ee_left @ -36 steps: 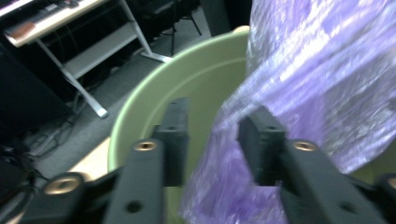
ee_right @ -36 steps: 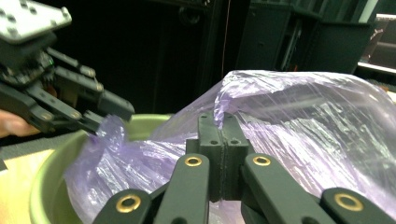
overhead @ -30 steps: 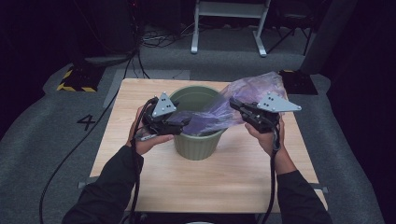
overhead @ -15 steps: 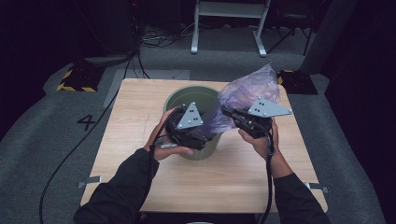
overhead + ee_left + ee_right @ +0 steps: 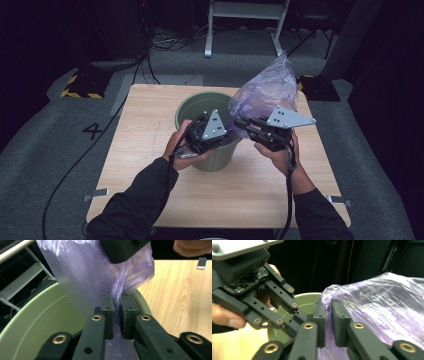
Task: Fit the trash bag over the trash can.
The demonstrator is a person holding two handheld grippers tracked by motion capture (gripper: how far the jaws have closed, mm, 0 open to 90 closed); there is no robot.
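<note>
Both grippers pinch the purple bag (image 5: 267, 92): left gripper (image 5: 115, 315) has just closed on it over the green bin (image 5: 192, 107); right gripper (image 5: 327, 320) seemingly loosening. Lining remains undone.

That purple bag (image 5: 267, 92) is thin crinkly plastic film, see-through and shiny where light hits it. The green bin (image 5: 197, 107) looks like smooth matt plastic. The tabletop (image 5: 150, 130) is pale wood grain, satin finish. Jaw pads on the left gripper (image 5: 117, 308) are matt black plastic with brass-looking rivets.
</note>
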